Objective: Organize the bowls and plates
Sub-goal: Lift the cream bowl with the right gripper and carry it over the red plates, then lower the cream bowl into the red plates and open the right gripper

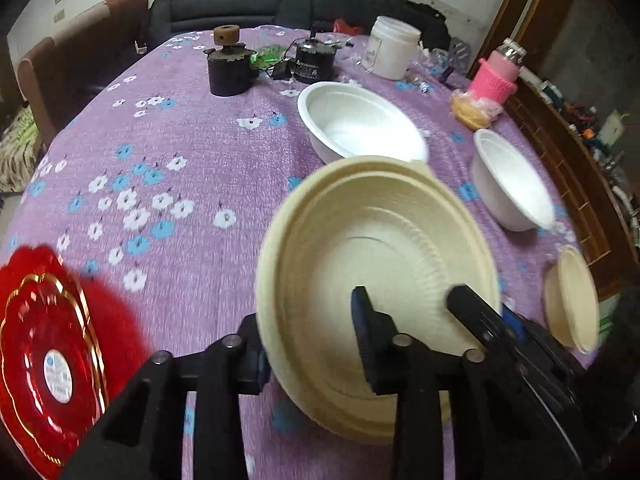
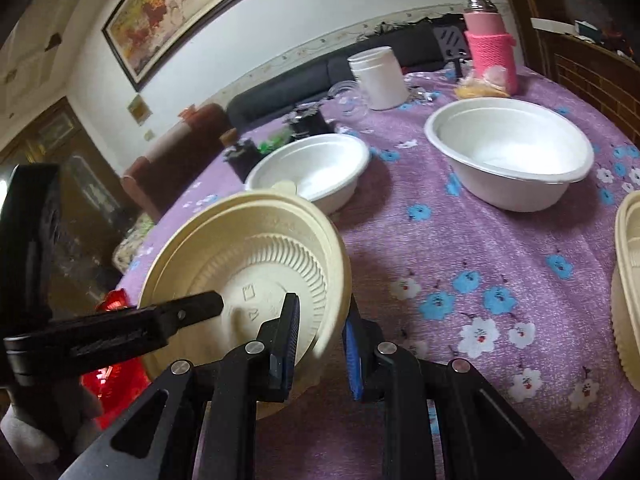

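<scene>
A cream ribbed dish [image 1: 360,240], which looks like two nested ones, is held tilted above the purple flowered tablecloth [image 1: 180,140]. My left gripper [image 1: 308,320] is shut on its near rim, one finger inside the dish and the other hidden behind the rim. My right gripper [image 2: 322,308] is shut on the same cream dish [image 2: 256,248] at its right rim, and reaches in from the right in the left wrist view as right gripper [image 1: 472,304]. Two white bowls [image 1: 360,124] [image 1: 508,180] stand behind. Red gold-edged plates [image 1: 48,352] lie at the left. Another cream dish [image 1: 572,300] sits at the right.
At the table's far end stand two black pots [image 1: 230,68], a white jar [image 1: 390,48] and a pink bottle [image 1: 498,72]. A dark sofa [image 1: 260,4] and brown chairs [image 1: 80,60] ring the table. A wooden cabinet [image 1: 568,152] runs along the right.
</scene>
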Available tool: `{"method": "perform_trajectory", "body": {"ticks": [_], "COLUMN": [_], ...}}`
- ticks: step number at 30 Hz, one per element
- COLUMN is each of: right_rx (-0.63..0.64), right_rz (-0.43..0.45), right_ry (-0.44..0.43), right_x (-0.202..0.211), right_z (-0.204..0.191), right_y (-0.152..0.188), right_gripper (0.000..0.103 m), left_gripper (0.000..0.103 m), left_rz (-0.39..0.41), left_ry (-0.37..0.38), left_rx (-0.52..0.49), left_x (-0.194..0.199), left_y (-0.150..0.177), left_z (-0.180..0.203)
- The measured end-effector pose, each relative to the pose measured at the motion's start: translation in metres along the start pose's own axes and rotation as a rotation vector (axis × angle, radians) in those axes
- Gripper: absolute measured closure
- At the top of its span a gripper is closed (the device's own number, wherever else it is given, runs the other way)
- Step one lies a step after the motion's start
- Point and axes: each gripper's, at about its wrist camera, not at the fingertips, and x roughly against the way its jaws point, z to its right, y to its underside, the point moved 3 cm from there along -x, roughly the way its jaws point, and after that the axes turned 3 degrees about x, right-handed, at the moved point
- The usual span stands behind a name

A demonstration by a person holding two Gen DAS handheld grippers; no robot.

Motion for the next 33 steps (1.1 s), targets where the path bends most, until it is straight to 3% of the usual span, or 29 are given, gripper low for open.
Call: {"method": "perform_trajectory", "body": {"ticks": [5,11,19,25,29,33], "right_rx": [0.018,0.093,0.261,0.344,0.38,0.42], "right_rz": [0.053,0.031,-0.042,-0.129,-0.175,-0.209], "right_ry": [-0.066,-0.099,-0.161,-0.175,-0.152,-0.098], "right_x": [0.015,0.024,0.002,-0.036,-0.061,-0.08], "right_z": [-0.02,-0.076,-0.173,-0.226,-0.245,-0.252], "right_y": [0.003,0.016,0.023,0.043,0.052,0.058], "right_gripper": [0.08,0.08,0.079,0.079,0.079,0.079], "left_gripper": [0.068,0.068,0.062,0.061,0.061,0.061], "left_rz": [0.048,0.127,0.185,0.172,0.144,0.107], "left_ry": [-0.004,-0.046,-0.061,-0.1,-0.15,-0.148], "left_rx": [-0.008,0.008,0.192,0.313,0.332,0.335], "left_x": [0.029,0.069,0.114,0.113,0.1,0.085], "left_y": [0.017,0.036,0.059,0.072,0.074,0.075], "left_z": [-0.008,-0.043,-0.13,-0.196,-0.224,-0.239]}}
